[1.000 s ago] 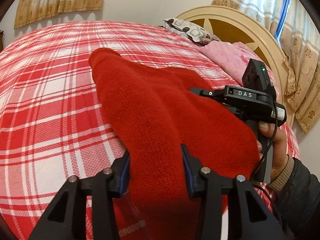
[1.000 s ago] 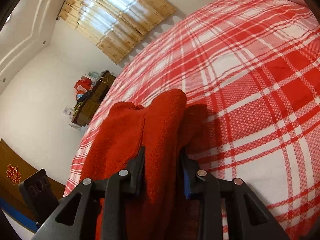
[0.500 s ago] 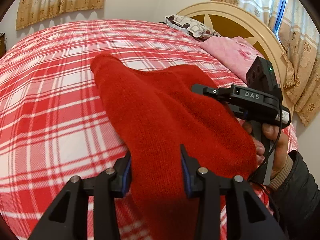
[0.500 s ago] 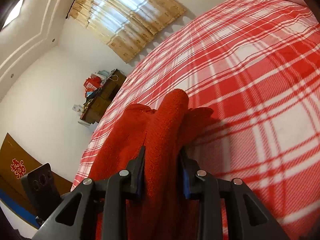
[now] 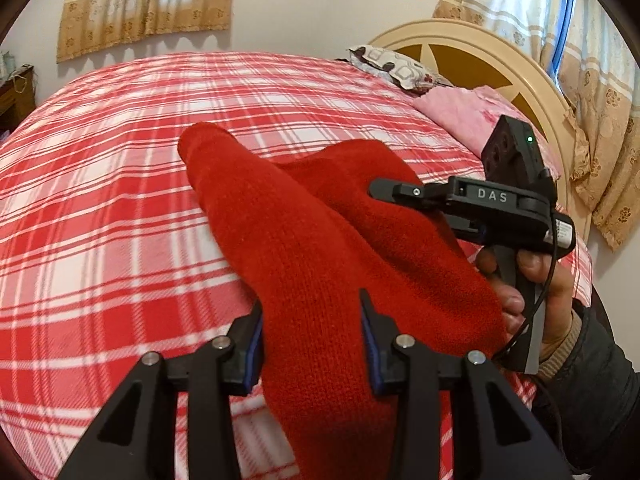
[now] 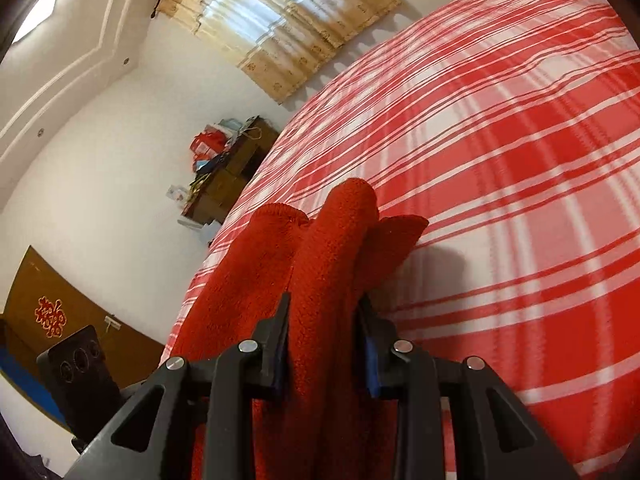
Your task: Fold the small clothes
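Pinching a bunched fold of the red knitted garment (image 5: 320, 248), the left gripper (image 5: 312, 336) has its two black fingers (image 5: 250, 344) pressed against the cloth on either side, blue pads touching the knit. From there the garment runs forward and away as a thick raised ridge, its far rounded end hanging over the bed (image 5: 100, 208) with its red and white checked cover.

The right gripper (image 6: 324, 344) likewise clamps a gathered band of the same garment (image 6: 332, 248), its fingers (image 6: 276, 344) set close with the cloth filling the gap between them. In the left wrist view this gripper shows side-on at the right, lettered DAS, held by the person's right hand (image 5: 532, 288) in a dark sleeve (image 5: 592, 380), its tip lying against the garment's upper fold.

Beyond the garment, at the head of the bed, lie a patterned pillow (image 5: 396, 68) and a pink cloth (image 5: 476, 116) before a cream headboard (image 5: 480, 44). Beige curtains (image 5: 144, 4) hang on the far wall. The right wrist view shows a cluttered brown cabinet (image 6: 232, 172) beside the bed and a brown door (image 6: 60, 312) with a red emblem.
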`<state>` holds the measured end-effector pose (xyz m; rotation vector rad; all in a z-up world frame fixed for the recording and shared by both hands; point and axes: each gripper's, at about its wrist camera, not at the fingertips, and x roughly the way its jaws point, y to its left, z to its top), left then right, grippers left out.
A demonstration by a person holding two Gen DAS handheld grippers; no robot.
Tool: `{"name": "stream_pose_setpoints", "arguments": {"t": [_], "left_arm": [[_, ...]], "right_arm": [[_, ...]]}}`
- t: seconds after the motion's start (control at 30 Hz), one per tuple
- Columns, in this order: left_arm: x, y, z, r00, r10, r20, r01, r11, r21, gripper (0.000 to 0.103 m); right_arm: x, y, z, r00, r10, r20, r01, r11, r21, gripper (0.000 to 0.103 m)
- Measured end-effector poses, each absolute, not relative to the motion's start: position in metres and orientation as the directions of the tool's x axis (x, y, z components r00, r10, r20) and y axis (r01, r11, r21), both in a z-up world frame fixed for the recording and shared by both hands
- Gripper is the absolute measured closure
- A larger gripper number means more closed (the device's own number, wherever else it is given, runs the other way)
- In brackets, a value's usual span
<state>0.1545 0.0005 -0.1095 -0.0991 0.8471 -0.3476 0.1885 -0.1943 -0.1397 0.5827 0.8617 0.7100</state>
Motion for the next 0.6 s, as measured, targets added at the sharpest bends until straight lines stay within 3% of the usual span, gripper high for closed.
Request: {"name": "stream_pose_setpoints", "arguments": {"t": [0.6], "left_arm": [[0.111, 0.071, -0.101, 0.691, -0.246, -0.680, 0.125, 0.967, -0.223, 0.061]], "right_arm": [[0.185, -0.078, -0.121, 0.335, 0.812, -0.477, -0.429, 0.583, 0.690, 0.073]]}}
